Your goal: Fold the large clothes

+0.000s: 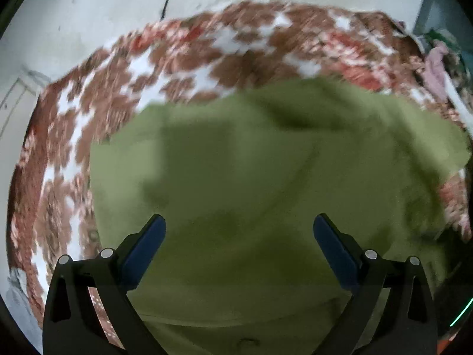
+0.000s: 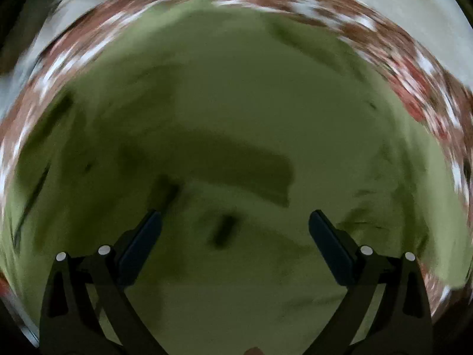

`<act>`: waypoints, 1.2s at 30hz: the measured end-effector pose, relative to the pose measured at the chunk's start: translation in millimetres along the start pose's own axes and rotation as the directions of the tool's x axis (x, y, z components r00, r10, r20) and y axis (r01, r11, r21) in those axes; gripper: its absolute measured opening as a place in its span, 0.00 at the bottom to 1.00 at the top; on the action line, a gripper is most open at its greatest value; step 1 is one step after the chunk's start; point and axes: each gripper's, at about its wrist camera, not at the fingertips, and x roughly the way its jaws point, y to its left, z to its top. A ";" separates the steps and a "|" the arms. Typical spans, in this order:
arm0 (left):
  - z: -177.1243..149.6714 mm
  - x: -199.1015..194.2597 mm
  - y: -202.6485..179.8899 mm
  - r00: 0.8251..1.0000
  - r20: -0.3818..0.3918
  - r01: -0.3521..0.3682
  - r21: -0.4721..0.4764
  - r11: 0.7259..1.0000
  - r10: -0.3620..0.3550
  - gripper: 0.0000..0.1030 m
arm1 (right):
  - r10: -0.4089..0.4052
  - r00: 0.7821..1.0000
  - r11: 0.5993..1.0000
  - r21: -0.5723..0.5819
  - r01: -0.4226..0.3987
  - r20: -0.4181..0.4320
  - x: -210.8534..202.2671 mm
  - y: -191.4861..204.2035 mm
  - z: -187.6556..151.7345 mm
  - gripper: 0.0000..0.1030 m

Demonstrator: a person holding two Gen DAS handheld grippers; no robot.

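garment: green garment (image 1: 266, 177) spread on the patterned blanket (image 1: 207, 53), blurred
left gripper (image 1: 239, 230): fingers wide, empty, above the garment
right gripper (image 2: 235, 227): fingers wide, empty, above the garment's middle
step: likely reaching for a hold; best to pinch one edge cleanly

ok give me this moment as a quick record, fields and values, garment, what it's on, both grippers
garment: green garment, spread out with creases
surface: red, brown and white patterned blanket, under the garment
left gripper: jaws wide apart, nothing between them, over the garment
right gripper: jaws wide apart, nothing between them, over the garment
image quality: both views motion-blurred
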 end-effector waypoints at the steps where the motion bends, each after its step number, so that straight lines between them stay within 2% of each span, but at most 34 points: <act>1: -5.2 6.3 6.1 1.000 -0.003 0.006 -0.003 1.000 -0.006 0.95 | -0.008 1.000 0.998 0.059 0.007 0.015 -0.2 -19.2 6.7 0.95; 3: -12.5 15.9 14.8 1.000 0.022 0.009 0.002 1.000 -0.009 0.95 | -0.039 0.998 0.988 0.148 0.032 0.050 -1.2 -49.2 18.1 0.95; 6: -14.3 27.7 25.3 0.998 0.053 0.025 -0.030 0.999 -0.023 0.95 | -0.135 0.988 0.970 0.214 0.116 0.075 5.0 -84.2 36.7 0.95; 9: -13.2 43.8 38.6 0.997 0.063 0.051 -0.071 0.996 -0.046 0.95 | -0.134 0.990 0.949 0.294 0.113 0.052 24.9 -115.0 51.4 0.95; 11: -11.1 58.1 46.4 0.997 0.058 0.061 -0.087 0.994 -0.056 0.95 | -0.106 0.994 0.944 0.318 0.092 0.027 42.4 -123.9 57.3 0.95; 16: -16.1 106.5 63.1 0.997 -0.049 0.050 -0.129 0.990 -0.057 0.95 | -0.102 0.995 0.943 0.317 0.099 -0.007 70.4 -119.3 57.1 0.95; 18: -20.6 118.0 65.2 0.996 -0.062 0.054 -0.125 0.991 -0.062 0.96 | -0.097 0.995 0.941 0.325 0.097 -0.015 79.4 -121.0 54.1 0.95; 21: -24.0 126.8 62.1 0.997 -0.058 0.049 -0.092 0.995 -0.055 0.96 | -0.133 0.990 0.947 0.291 0.137 -0.035 84.8 -115.8 56.4 0.96; 25: -19.3 116.1 64.8 0.997 -0.057 0.043 -0.075 0.996 -0.047 0.96 | -0.166 0.984 0.925 0.335 0.181 -0.071 72.7 -114.1 65.3 0.95; 28: -18.7 84.6 74.1 1.000 0.009 0.025 -0.058 0.998 -0.025 0.95 | -0.113 0.993 0.929 0.360 0.091 0.041 37.0 -96.9 77.9 0.95; 31: -30.6 60.0 83.6 0.998 0.042 0.042 -0.072 0.997 -0.039 0.95 | -0.051 0.995 0.948 0.318 0.023 0.080 26.8 -67.7 90.2 0.95; 36: -67.8 68.7 87.3 0.999 0.000 0.044 -0.037 0.998 -0.044 0.95 | -0.035 0.999 0.962 0.271 0.036 -0.010 63.6 -31.5 86.6 0.95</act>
